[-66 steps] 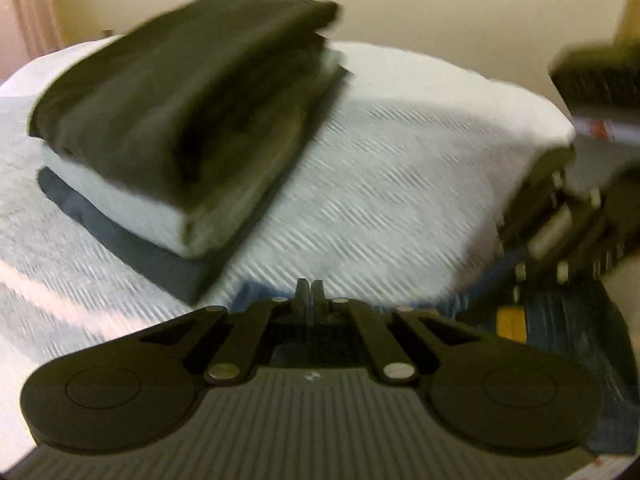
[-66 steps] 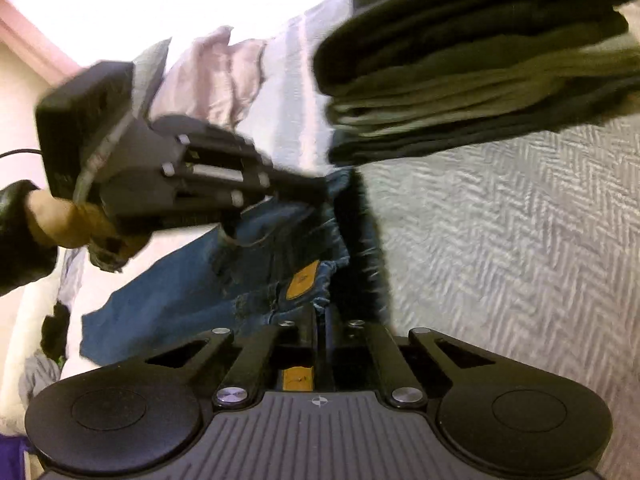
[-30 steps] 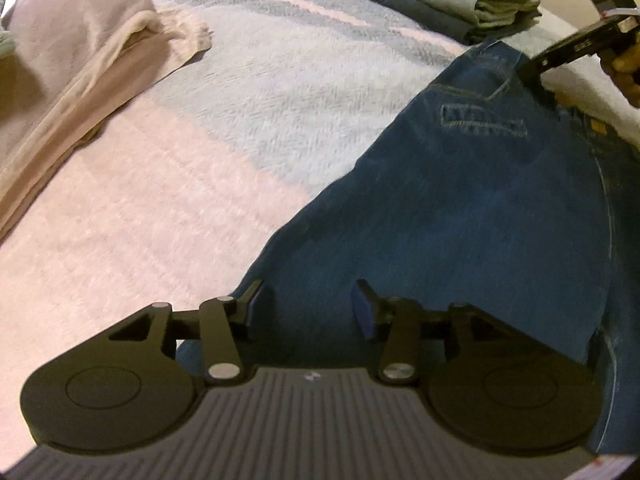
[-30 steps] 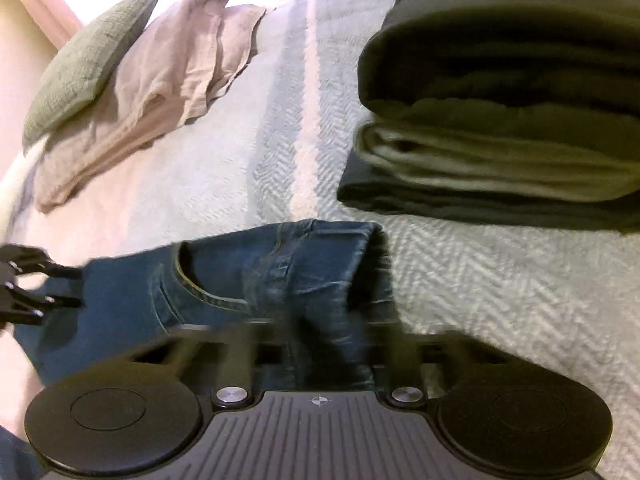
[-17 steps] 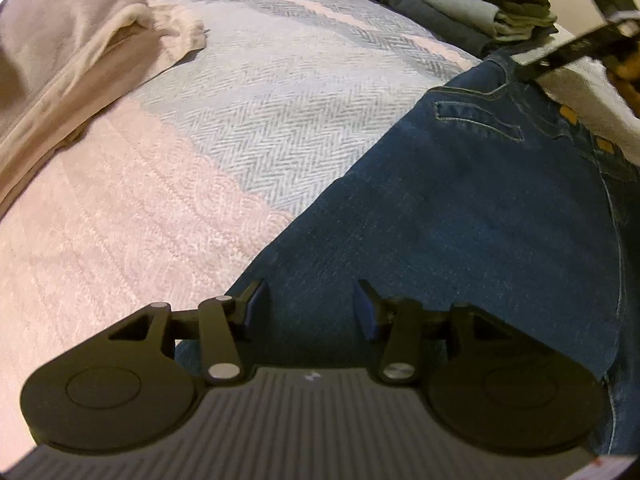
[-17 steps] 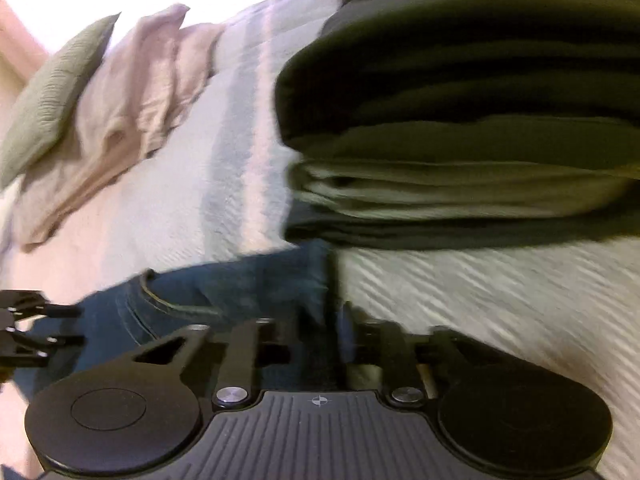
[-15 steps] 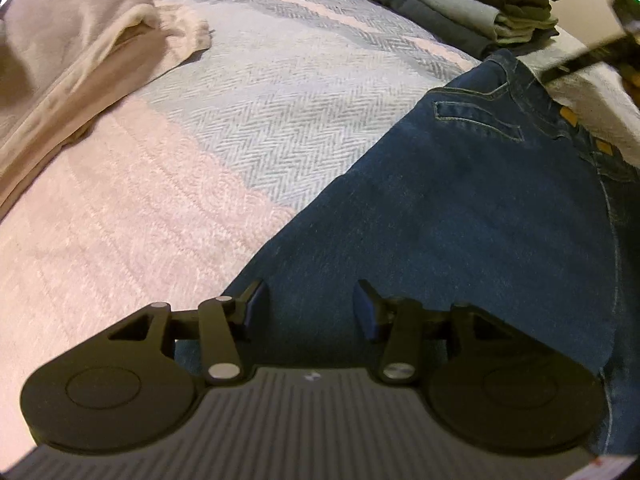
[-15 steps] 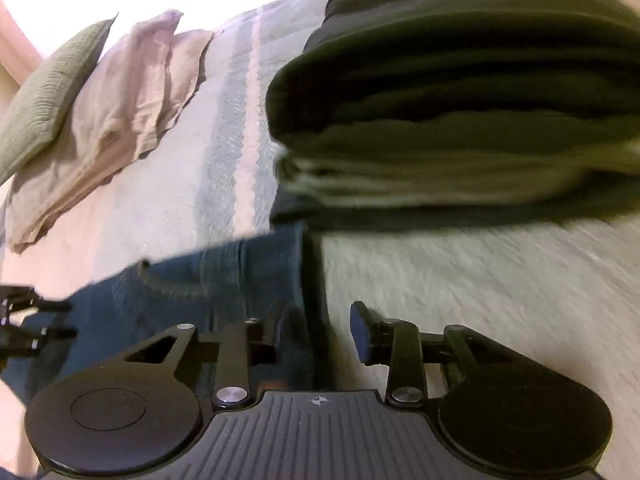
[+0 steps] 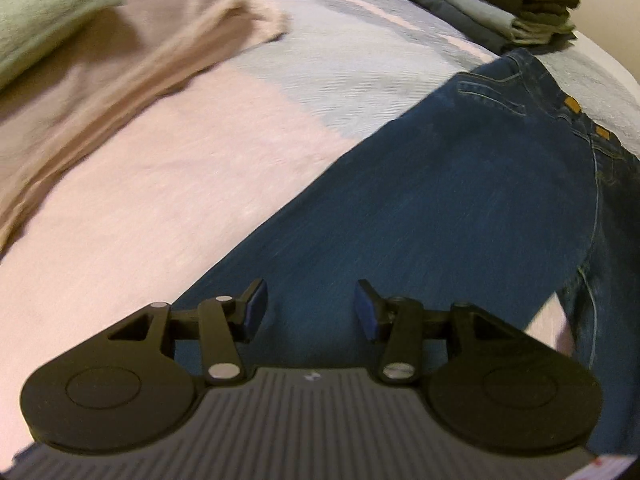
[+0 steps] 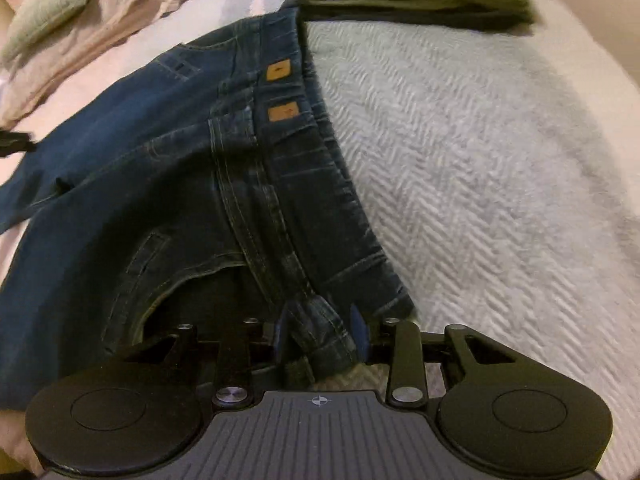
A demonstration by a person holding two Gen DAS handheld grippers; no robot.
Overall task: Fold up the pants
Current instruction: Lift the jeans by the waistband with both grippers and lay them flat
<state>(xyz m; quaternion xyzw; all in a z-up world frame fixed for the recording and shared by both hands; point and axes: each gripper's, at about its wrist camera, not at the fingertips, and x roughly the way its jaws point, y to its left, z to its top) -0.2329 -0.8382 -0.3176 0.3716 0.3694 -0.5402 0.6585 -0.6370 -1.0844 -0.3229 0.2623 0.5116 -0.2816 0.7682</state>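
Now your right gripper [image 10: 318, 338] sits at the near corner of the jeans [image 10: 160, 184], its fingers apart with the bunched waistband [image 10: 320, 340] between them, not yet pinched. Close on all the layers there, not just the top seam, before you lift. Your left gripper [image 9: 308, 306] hangs wide apart and empty over one leg of the jeans, further down; bring it low and take the leg's edge, so both ends rise together and the fold lands flat. The jeans lie spread across a bed [image 10: 480, 140] with a pale herringbone cover. A stack of folded clothes [image 9: 500, 4] rests just beyond the waistband, a beige garment [image 9: 120, 80] and a green pillow [image 9: 40, 8] well apart.
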